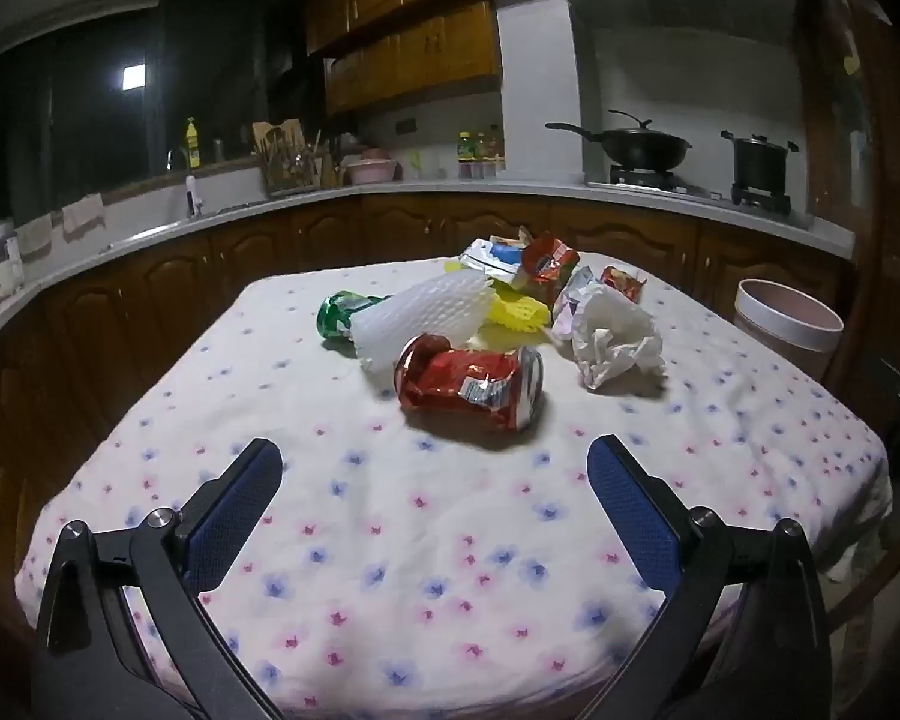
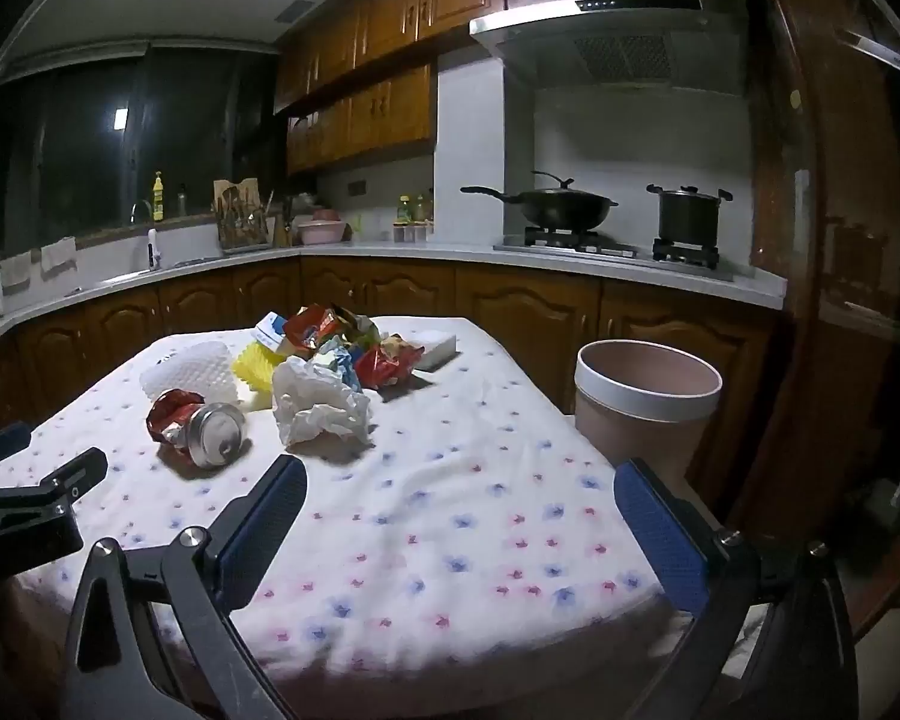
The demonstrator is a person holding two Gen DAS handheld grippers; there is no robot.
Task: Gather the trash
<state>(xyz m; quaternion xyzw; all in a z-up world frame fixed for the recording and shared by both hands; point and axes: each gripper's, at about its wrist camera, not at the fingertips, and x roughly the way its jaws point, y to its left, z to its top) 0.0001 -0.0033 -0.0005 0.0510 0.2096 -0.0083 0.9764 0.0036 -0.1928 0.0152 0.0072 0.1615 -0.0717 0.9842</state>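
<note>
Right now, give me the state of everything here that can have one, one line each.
Left gripper: open, empty.
Right gripper: open, empty.
Red can: crushed, on its side.
Green can: crushed, on its side, partly behind the foam net.
Foam net: lying on the table.
Tissue: crumpled.
Wrappers: crumpled, piled together.
Bin: upright, lidless, inside not visible.
Wok: lidded, on the stove.
Pot: lidded, on the stove.

Both grippers point(image 1: 435, 462) point(image 2: 459, 483): black frames, silver screws, blue textured jaws.
</note>
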